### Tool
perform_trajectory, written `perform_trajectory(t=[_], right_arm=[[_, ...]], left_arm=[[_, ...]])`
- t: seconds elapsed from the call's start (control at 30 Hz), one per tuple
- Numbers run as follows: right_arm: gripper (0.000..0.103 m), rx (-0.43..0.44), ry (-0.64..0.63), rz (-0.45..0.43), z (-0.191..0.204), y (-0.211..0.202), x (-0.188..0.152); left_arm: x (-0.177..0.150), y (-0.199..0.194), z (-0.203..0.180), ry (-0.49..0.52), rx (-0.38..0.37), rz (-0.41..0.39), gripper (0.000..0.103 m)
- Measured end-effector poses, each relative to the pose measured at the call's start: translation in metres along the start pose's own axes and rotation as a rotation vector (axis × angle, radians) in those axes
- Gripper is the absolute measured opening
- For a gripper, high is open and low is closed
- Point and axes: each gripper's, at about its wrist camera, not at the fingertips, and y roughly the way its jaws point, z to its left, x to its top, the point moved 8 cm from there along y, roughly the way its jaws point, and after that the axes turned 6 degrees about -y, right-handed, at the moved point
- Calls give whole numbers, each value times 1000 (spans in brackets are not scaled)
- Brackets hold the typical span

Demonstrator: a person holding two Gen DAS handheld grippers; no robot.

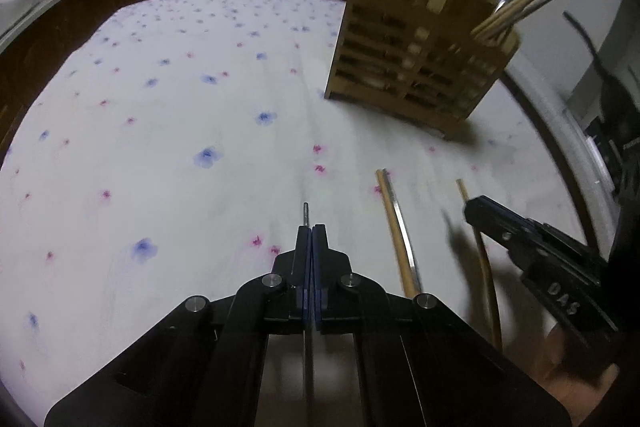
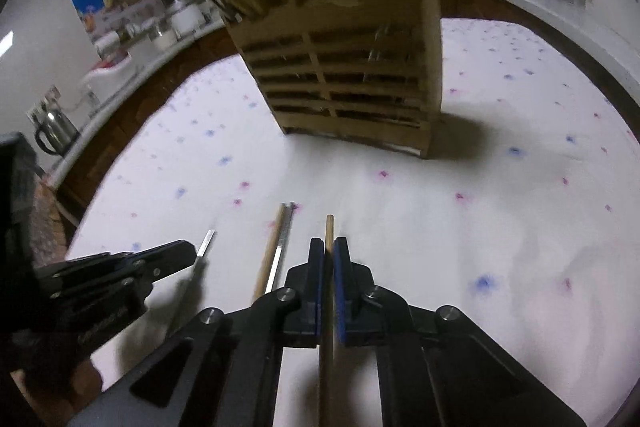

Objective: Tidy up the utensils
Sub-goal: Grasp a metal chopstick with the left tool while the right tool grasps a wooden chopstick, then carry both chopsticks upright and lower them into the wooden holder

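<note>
- Left gripper (image 1: 308,227): jaws closed tight on a metal chopstick (image 1: 306,213); short tip projects ahead of the fingers, shaft runs back between them.
- Right gripper (image 2: 329,247): jaws pinched on a wooden chopstick (image 2: 329,227), clamped near its forward end; remaining length trails back under the body.
- Wooden utensil holder (image 2: 348,79): slatted, upright on the floral tablecloth (image 1: 160,107), ahead of both grippers and well apart from them. Already stocked with wooden sticks in one compartment, metal pieces in another.
- Loose pair (image 2: 276,251): one wooden and one metal chopstick, side by side and touching, flat on the cloth between the two grippers.
- Step in hand, as judged: carry each held stick to the holder. Advised handling: tip the stick toward vertical before reaching the rim, sort wood with wood and metal with metal, lower until the end seats, then release. Bring the arms in one after the other, since the openings are narrow.
- Not determinable: whether either held stick is clear of the cloth; compartment count and dividers (holder top blurred and cut by the frame); rear ends of both held sticks hidden beneath the grippers.
</note>
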Motion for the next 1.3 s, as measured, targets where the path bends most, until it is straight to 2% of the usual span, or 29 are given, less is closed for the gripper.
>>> perform_trajectory(t=[0.13, 0.23, 0.27, 0.3, 0.37, 0.47, 0.6, 0.7, 0.73, 0.8, 0.83, 1.0, 1.2, 1.3], right_arm=[[5, 27, 26, -69, 1, -35, 5], [5, 27, 25, -113, 2, -59, 10], [5, 25, 21, -117, 3, -62, 11], [5, 21, 21, -121, 1, -65, 11], [5, 16, 25, -120, 1, -65, 8], [5, 20, 45, -113, -2, -64, 2], [5, 20, 56, -111, -5, -66, -3], [5, 21, 62, -114, -6, -68, -5], [5, 23, 65, -115, -6, -69, -5], [5, 24, 66, -116, -6, -69, -6], [5, 26, 66, -117, -5, -68, -6], [5, 40, 66, -133, -1, -73, -4], [5, 56, 58, -189, 6, -98, 6], [5, 63, 49, -230, 10, -116, 13]], left_arm=[[1, -28, -3, -5, -44, -46, 0], [-1, -30, -3, -3, -65, -22, 1], [-3, -26, -1, -10, -64, -3, 3], [-4, -20, 1, -20, -57, 23, 12], [-6, -11, 3, -21, -41, 44, 22], [-8, 8, 6, 12, 20, 71, 22], [-13, 27, 4, 54, 50, 102, 21], [-12, 33, -6, 144, 113, 65, 20], [-12, 34, -8, 167, 127, 55, 19], [-12, 36, -12, 200, 134, 45, 5], [-12, 36, -13, 201, 132, 49, 5], [-12, 19, -7, 144, 72, 44, 4], [-8, -41, -2, 39, -54, -38, 4], [0, -74, -5, 25, -96, -99, 4]])
